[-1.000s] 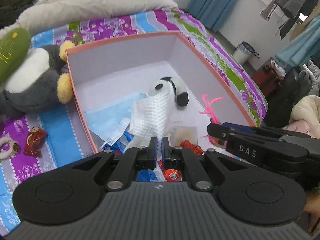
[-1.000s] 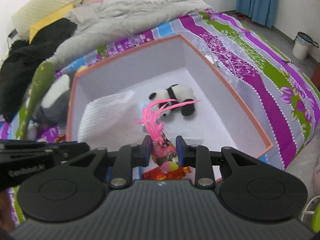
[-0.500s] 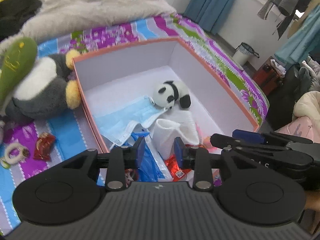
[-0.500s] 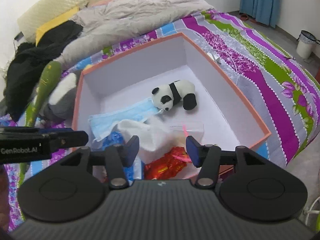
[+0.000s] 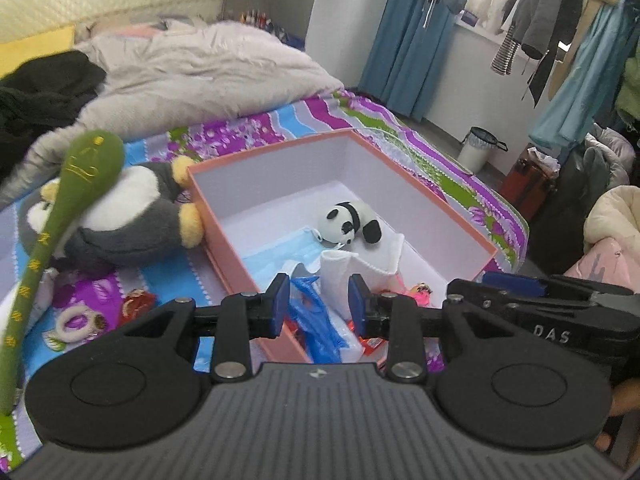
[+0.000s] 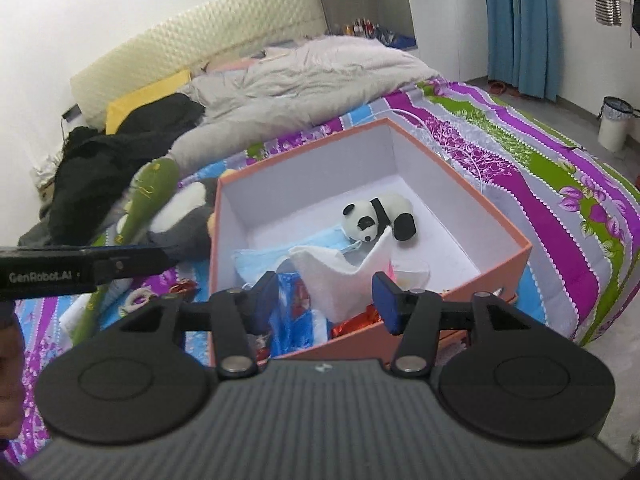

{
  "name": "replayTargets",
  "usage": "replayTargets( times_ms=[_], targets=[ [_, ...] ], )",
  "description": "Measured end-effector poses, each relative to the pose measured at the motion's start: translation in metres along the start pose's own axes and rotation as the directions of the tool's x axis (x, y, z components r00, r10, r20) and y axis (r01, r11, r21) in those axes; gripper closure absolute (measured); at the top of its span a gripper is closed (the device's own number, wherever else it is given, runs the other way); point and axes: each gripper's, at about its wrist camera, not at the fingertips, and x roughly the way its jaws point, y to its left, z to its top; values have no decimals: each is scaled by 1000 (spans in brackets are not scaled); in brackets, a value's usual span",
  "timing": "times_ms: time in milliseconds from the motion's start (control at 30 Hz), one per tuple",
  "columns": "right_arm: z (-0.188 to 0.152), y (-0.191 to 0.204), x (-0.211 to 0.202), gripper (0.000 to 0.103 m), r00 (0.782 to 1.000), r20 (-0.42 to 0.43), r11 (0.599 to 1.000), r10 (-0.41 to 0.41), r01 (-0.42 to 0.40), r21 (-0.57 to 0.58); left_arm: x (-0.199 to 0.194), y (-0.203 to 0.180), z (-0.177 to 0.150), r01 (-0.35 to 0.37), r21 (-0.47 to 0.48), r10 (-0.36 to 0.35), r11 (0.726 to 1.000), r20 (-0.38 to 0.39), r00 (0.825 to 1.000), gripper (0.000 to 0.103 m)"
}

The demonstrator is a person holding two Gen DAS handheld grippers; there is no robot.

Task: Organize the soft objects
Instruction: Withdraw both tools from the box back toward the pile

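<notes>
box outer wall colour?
Salmon-orange outside, white inside; the box shows it best in the right wrist view.

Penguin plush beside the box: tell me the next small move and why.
Probably swing the left gripper left toward the penguin plush. Both grippers are open and hold nothing; the panda, white cloth and face mask lie inside the orange box, while the penguin lies outside against its left wall.

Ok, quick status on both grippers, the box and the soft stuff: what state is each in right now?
left gripper: open, empty.
right gripper: open, empty.
orange box: lidless, on the bed.
panda plush: lying in the box.
white cloth: crumpled in the box.
blue face mask: flat in the box.
penguin plush: outside, touching the box.
green plush stick: outside, across the penguin.
</notes>
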Motion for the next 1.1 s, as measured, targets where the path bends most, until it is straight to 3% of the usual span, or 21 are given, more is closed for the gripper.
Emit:
replayTargets(
  times_ms=[267,633,1100],
  targets=[
    [-21,16,-40,48,997,70,998,23,-19,-56,-49,4,-36,11,-13,-10,1000,80,997,66],
    [-57,40,-76,48,993,93,995,80,-73,-71,-102,4,-81,4,-43,2,999,141,990,66],
    [-98,71,-100,48,989,60,988,138,-132,-84,-153,14,-137,-42,-119,59,992,149,987,66]
  ],
)
